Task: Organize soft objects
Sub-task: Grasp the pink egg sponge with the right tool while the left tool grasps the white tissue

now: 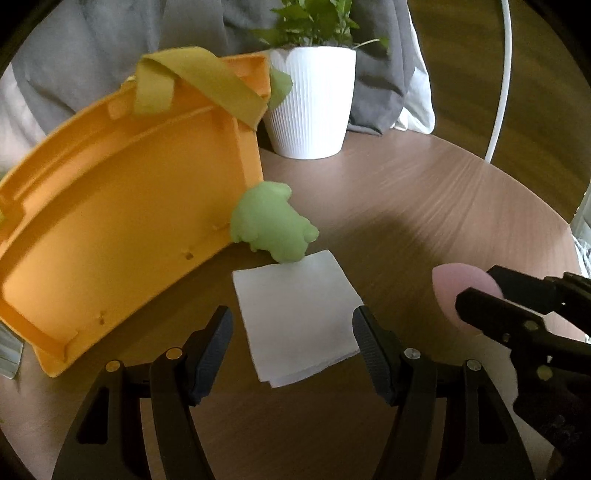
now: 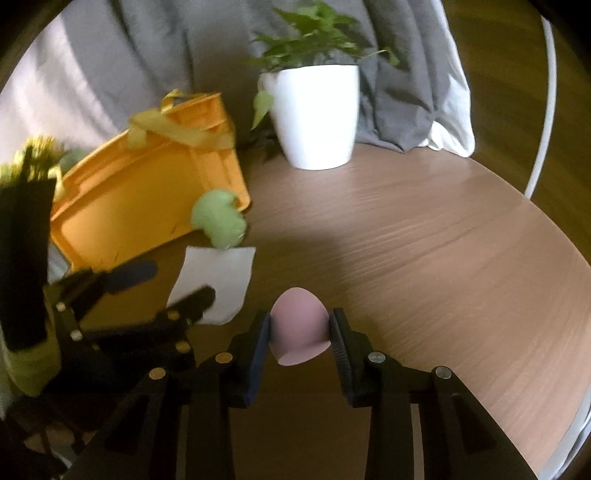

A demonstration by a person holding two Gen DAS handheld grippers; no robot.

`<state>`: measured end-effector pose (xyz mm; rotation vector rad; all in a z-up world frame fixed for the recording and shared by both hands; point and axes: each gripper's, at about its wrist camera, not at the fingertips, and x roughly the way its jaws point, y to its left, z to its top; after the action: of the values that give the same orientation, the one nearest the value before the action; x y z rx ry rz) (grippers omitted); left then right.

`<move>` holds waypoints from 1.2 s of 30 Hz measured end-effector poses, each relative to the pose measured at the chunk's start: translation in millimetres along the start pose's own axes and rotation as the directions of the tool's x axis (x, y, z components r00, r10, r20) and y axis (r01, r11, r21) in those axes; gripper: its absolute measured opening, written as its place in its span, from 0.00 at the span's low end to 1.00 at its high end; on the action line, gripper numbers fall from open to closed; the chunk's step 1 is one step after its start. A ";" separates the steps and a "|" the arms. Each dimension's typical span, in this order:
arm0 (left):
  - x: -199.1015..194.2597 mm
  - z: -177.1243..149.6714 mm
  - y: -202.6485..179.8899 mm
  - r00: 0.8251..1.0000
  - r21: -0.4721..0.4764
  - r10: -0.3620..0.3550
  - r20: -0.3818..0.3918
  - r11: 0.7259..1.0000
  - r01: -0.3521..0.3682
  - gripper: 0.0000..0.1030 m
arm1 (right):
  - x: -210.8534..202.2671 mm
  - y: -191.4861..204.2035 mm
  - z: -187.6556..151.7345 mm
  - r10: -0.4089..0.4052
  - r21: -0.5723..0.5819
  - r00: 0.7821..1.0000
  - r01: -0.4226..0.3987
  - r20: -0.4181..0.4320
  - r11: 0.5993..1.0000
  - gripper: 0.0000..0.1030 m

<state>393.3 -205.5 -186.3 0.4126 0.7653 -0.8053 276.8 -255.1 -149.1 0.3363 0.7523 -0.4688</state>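
Clamping a pink egg-shaped sponge (image 2: 299, 325) between both fingers (image 2: 258, 350) of the right gripper (image 2: 300, 345); pads pressing its sides, blunt cut end toward the camera, rounded tip pointing away, held just above the tabletop (image 2: 424, 258). Left gripper (image 1: 293, 354) released, fingers (image 1: 216, 347) spread wide with nothing between, hovering over a folded white cloth (image 1: 295, 314) lying flat on the wood. Green squishy toy (image 1: 271, 223) at the cloth's far edge, touching it and leaning against the corner of a tilted orange plastic tray (image 1: 110, 229). Yellow-green strap (image 1: 199, 79) draped over the tray's upper edge. White ribbed pot (image 1: 314, 103) with a leafy plant (image 1: 314, 22) beyond the tray, near the tabletop's far rim. Grey fabric (image 2: 166, 48) bunched behind. White curved tube (image 1: 504, 74) to the right.
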 end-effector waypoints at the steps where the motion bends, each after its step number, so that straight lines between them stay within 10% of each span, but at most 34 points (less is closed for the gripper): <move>1: 3.3 0.2 -1.5 1.000 0.003 0.003 -0.007 1.000 -0.003 0.64 | 0.3 0.2 0.5 -0.004 -0.007 1.000 0.004 0.003 1.000 0.33; 14: 7.1 -4.7 -16.8 0.999 0.011 -0.004 -0.033 1.000 0.004 0.05 | -1.6 -4.5 2.0 0.032 -0.014 0.999 -0.032 0.000 0.999 0.33; 36: -69.1 -8.9 0.8 0.991 -0.195 0.084 0.103 0.979 -0.063 0.03 | -29.6 1.4 12.0 0.141 -0.077 0.989 -0.137 0.044 0.987 0.33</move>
<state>358.7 -165.9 -140.6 0.2204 0.7120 -0.6724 265.5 -251.0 -119.4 0.3047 0.6915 -0.3154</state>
